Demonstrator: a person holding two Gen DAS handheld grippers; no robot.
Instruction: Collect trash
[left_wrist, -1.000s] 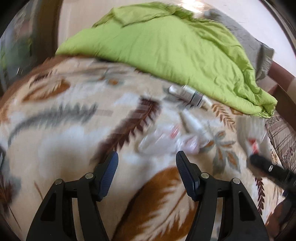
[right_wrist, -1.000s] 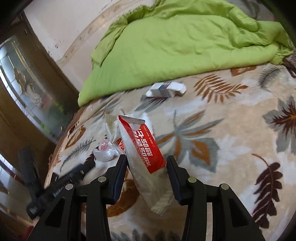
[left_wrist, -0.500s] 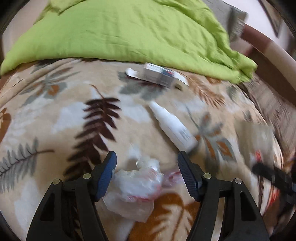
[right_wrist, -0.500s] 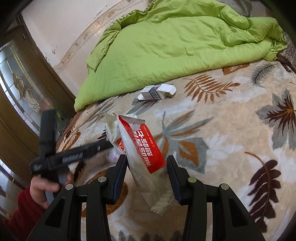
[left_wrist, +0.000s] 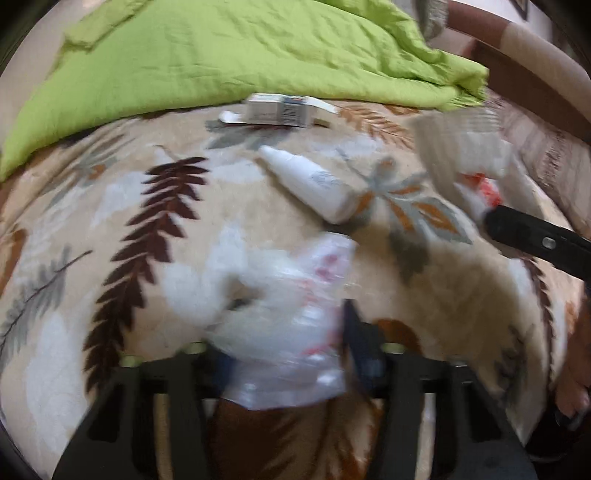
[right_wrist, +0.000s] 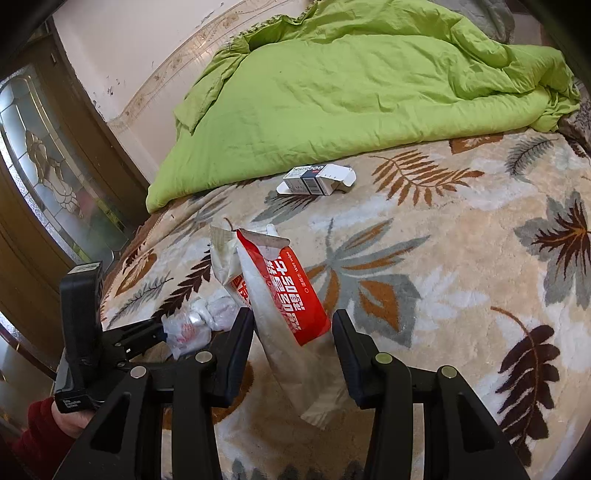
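Observation:
A crumpled clear plastic wrapper (left_wrist: 280, 314) sits deep between my left gripper's fingers (left_wrist: 284, 332). Blur and the wrapper hide the left finger, so its grip is unclear. From the right wrist view the left gripper (right_wrist: 162, 330) has its tips at that same wrapper (right_wrist: 184, 328). My right gripper (right_wrist: 291, 328) is shut on a red and white wet-wipe packet (right_wrist: 288, 295), which stands upright. A white tube (left_wrist: 314, 184) and a small white carton (left_wrist: 280, 109) lie farther off on the leaf-patterned blanket (right_wrist: 461, 258).
A bunched green duvet (right_wrist: 351, 85) covers the far part of the bed. A wooden door with patterned glass (right_wrist: 48, 158) stands at the left. The right gripper and its packet (left_wrist: 480, 173) show at the right of the left wrist view.
My left gripper has moved forward over the plastic wrapper, which now sits deeper between its fingers. The right gripper keeps hold of the packet and has barely moved.

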